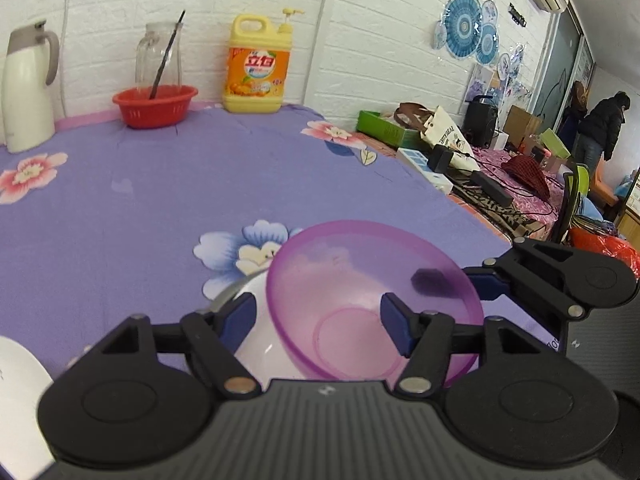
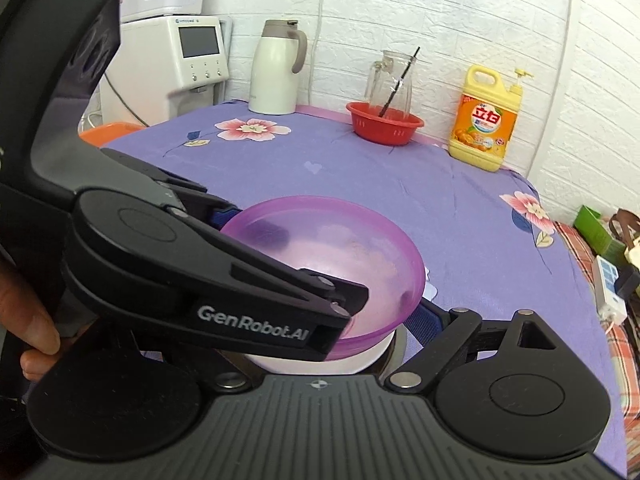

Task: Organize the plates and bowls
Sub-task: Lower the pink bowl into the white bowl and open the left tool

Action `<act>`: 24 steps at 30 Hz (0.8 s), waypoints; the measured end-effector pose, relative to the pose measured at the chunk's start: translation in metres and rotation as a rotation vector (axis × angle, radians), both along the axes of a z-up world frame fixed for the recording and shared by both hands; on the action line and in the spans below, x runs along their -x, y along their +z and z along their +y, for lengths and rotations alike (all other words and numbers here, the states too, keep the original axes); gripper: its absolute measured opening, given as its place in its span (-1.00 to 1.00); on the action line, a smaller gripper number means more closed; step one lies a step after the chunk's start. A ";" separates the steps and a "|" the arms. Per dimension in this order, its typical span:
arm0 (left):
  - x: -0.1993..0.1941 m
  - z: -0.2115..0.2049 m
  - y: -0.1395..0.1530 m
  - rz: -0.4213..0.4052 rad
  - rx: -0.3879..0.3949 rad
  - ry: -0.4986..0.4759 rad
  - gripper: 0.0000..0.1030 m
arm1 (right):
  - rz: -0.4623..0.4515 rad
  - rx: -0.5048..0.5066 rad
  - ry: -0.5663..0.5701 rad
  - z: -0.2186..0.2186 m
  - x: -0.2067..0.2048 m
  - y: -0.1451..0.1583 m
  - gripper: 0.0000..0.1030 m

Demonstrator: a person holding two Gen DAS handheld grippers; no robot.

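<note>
On floral purple tablecloth (image 1: 160, 200): red basket (image 1: 155, 105), detergent bottle (image 1: 258, 66).

White bowl (image 2: 320, 362) mostly hidden under purple bowl (image 2: 340, 256); right gripper's left fingers behind left gripper (image 2: 224, 280)

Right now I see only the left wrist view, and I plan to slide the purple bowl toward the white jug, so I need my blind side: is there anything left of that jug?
Observer: Yes. A white water dispenser with a small screen stands just left of the white jug, behind the table's far left corner.
Operator: Anything lower down there?
Observer: An orange rim shows below the dispenser, off the left edge of the purple tablecloth; I cannot tell what it belongs to.
Operator: Is whoever holds my gripper in view?
Observer: Partly. A hand with bare fingers wraps the handle of the left gripper at the right wrist view's left edge.
</note>
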State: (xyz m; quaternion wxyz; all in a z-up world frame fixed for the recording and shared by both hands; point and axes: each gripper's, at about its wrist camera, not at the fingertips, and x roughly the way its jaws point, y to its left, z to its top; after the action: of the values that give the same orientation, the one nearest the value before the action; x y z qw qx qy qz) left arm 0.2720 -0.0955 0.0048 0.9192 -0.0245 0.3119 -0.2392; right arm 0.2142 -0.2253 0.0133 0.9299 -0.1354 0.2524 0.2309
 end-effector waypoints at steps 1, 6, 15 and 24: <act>-0.001 0.001 -0.002 0.004 0.003 0.003 0.23 | 0.004 -0.002 -0.007 -0.001 0.000 -0.002 1.00; 0.001 0.003 -0.002 -0.004 0.017 0.002 0.23 | 0.019 -0.058 -0.034 -0.005 -0.002 -0.007 1.00; 0.016 0.025 0.012 -0.068 0.056 0.080 0.38 | 0.029 -0.151 -0.116 -0.024 0.018 -0.006 1.00; 0.023 0.046 0.015 -0.051 0.133 0.163 0.48 | -0.123 -0.294 -0.224 -0.050 0.041 0.005 1.00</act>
State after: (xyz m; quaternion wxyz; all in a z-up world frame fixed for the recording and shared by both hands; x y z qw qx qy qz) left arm 0.2488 -0.0499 0.0194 0.9396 -0.1046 0.2690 -0.1842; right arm 0.1730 -0.2754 0.0186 0.9732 0.0171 0.1719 0.1516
